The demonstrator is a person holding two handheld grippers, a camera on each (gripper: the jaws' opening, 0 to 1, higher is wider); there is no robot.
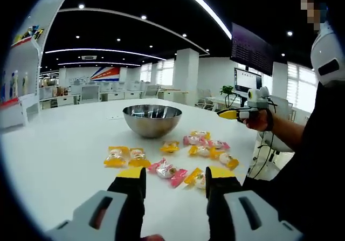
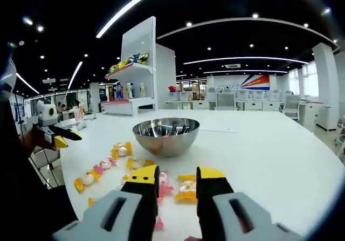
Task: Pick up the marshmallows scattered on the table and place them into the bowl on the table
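Table point(image 1: 64, 144) was white, glossy, rounded edge, set in a big open office w/ dark ceiling, curved light strips, white pillars. Shelf unit point(image 2: 139, 68) w/ colourful goods stood behind it; desks and monitors further back, blurry.

Steel bowl point(image 1: 152, 119) sat upright near table middle, mouth up, looked empty in both views. Marshmallows point(image 1: 205, 146), wrapped in yellow and pink twist wrappers, lay scattered on the near side of the bowl, apart from it, none inside. Long axes pointed every which way: a yellow pair point(image 1: 125, 157) lay side by side, a pink one point(image 1: 167, 171) ran diagonal, others roughly across. In right gripper view sweets point(image 2: 102, 168) trailed leftward from the bowl point(image 2: 166, 135).

Left gripper point(image 1: 175, 179) hovered low over the table, jaws apart, nothing between them. Right gripper point(image 2: 177, 179) likewise spread and empty, low over the sweets; it also showed in the left gripper view, held in a hand point(image 1: 259, 120) above the table edge.

A few sweets were partly hidden behind the jaw tips in both views. Wrapper print was too small to read. Person was cut off at frame edge, dark sleeve only.
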